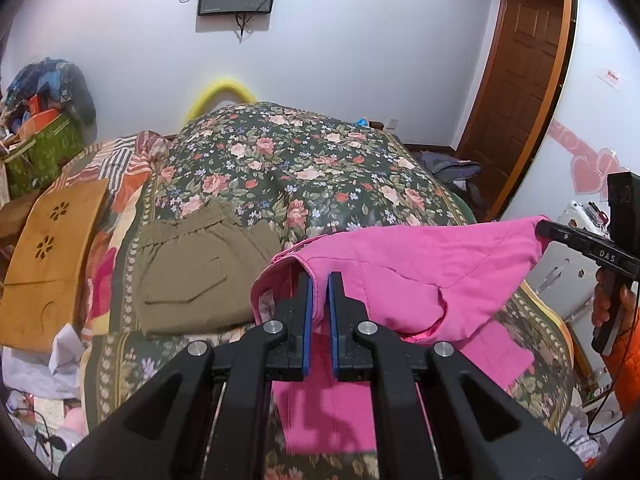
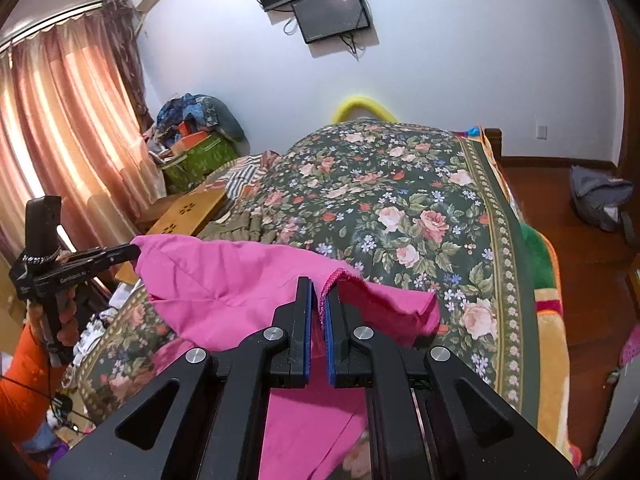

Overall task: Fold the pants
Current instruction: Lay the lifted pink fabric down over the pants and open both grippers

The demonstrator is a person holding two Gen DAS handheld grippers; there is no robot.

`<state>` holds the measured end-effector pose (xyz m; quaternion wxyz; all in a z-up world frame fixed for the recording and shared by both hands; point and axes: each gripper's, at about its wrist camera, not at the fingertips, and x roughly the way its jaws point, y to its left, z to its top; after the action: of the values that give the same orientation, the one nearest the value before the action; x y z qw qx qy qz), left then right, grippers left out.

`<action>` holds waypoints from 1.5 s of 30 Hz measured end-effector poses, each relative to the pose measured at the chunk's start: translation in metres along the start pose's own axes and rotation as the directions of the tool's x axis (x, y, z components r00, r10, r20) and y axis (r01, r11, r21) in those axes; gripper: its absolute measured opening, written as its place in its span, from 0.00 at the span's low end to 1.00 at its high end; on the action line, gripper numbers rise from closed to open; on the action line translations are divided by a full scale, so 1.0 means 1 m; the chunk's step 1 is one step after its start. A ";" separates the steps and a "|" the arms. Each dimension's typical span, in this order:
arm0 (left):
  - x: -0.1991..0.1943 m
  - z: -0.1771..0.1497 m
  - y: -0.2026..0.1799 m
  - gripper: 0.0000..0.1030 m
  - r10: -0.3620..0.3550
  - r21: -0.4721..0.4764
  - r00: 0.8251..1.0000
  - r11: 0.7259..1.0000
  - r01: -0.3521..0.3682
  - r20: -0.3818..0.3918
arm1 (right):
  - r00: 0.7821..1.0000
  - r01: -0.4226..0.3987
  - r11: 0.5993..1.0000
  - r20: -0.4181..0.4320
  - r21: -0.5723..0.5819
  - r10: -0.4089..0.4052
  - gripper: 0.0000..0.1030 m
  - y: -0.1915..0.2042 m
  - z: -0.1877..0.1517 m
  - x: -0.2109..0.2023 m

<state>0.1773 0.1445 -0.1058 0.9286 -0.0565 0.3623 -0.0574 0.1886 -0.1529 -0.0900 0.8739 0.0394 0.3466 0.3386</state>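
Far to your left a tan wooden board with flower-shaped cutouts leans at the bed's edge. Just right of it a pair of olive pants lies folded flat on the floral quilt, elastic waistband toward the wall and a pocket seam facing up.

Next comes your left gripper. Its fingers are pressed together on one end of the top edge of the pink pants, with a thin fold of cloth pinched between the blue pads. The pants are bright pink, plain and smooth-woven, with a stitched hem rolled over just above the fingertips. You hold them lifted above the near part of the bed: the top edge runs taut from this gripper across to the other one, sagging slightly in the middle, and faint creases fan out from the pinch points. Below that edge the cloth hangs in a broad sheet, and its lower part still lies on the quilt beneath the gripper.

At the right end of the edge, your right gripper is likewise closed tight on the cloth, with a frilled pink seam bunched at the tips. A loose corner of the pants droops onto the quilt just right of it. Your orange sleeve shows behind the handle.

Further right is the wooden floor with a grey bag on it.
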 end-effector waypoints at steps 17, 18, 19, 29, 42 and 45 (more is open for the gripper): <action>-0.009 -0.086 0.006 0.06 -0.021 -0.072 0.991 0.997 0.012 -0.131 | 0.995 0.007 1.000 -0.099 0.025 -0.005 0.05 0.020 -0.068 -0.024; -0.006 -0.093 0.008 0.06 -0.019 -0.079 0.989 0.997 0.008 -0.144 | 0.994 0.014 1.000 -0.113 0.027 -0.011 0.05 0.019 -0.073 -0.022; -0.004 -0.098 0.009 0.06 -0.017 -0.083 0.988 0.997 0.004 -0.155 | 0.993 0.019 0.999 -0.119 0.031 -0.015 0.05 0.019 -0.077 -0.022; 0.030 -0.145 0.020 0.08 -0.013 -0.132 0.966 0.991 -0.022 -0.257 | 0.975 0.089 0.995 -0.208 0.048 -0.077 0.05 0.009 -0.113 -0.006; 0.005 -0.121 0.022 0.14 0.143 -0.065 0.968 0.985 -0.160 -0.207 | 0.955 0.207 0.976 -0.205 -0.061 -0.215 0.16 0.017 -0.105 -0.016; 0.000 -0.105 0.010 0.14 0.121 -0.055 0.978 0.990 -0.132 -0.172 | 0.968 0.195 0.979 -0.151 -0.057 -0.202 0.24 0.022 -0.090 -0.023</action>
<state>0.1068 0.1474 -0.1838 0.8941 -0.0588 0.4439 0.0090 0.1066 -0.1655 -0.1380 0.8742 -0.0402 0.4091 0.2585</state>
